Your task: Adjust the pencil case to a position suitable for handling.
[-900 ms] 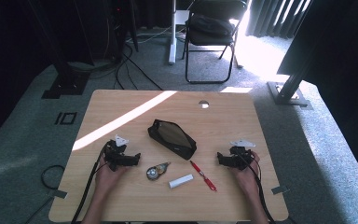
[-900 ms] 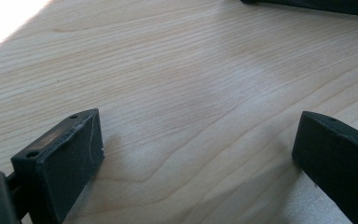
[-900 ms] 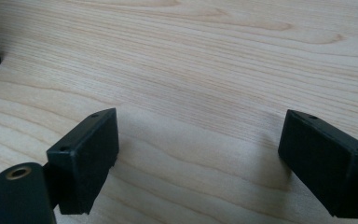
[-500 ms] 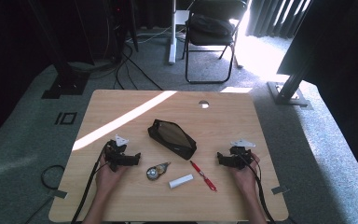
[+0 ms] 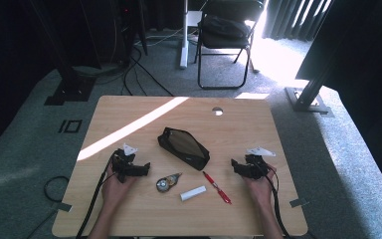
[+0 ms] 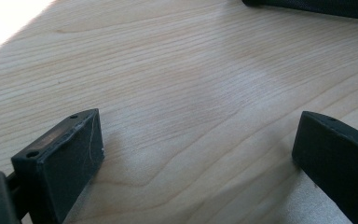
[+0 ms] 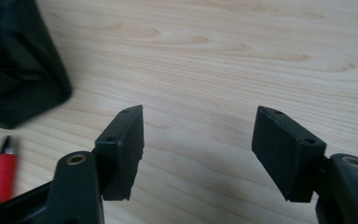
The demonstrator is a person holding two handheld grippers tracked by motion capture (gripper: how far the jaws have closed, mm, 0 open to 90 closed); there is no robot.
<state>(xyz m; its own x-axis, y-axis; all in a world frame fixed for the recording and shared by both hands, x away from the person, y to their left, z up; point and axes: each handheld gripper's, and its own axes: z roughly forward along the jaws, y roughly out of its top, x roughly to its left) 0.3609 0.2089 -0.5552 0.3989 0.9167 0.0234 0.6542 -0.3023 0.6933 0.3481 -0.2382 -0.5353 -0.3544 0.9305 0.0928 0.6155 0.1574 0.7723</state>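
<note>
The right tool (image 7: pixel 198 149) gapes over bare table (image 7: pixel 242 56), black pouch (image 7: pixel 18 70) and red pen (image 7: pixel 2 170) at left.

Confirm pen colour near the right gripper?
Red pen with a dark tip, clearest in the right gripper view.

One pouch (image 5: pixel 184 148); one pen (image 5: pixel 217 187); two grippers
</note>
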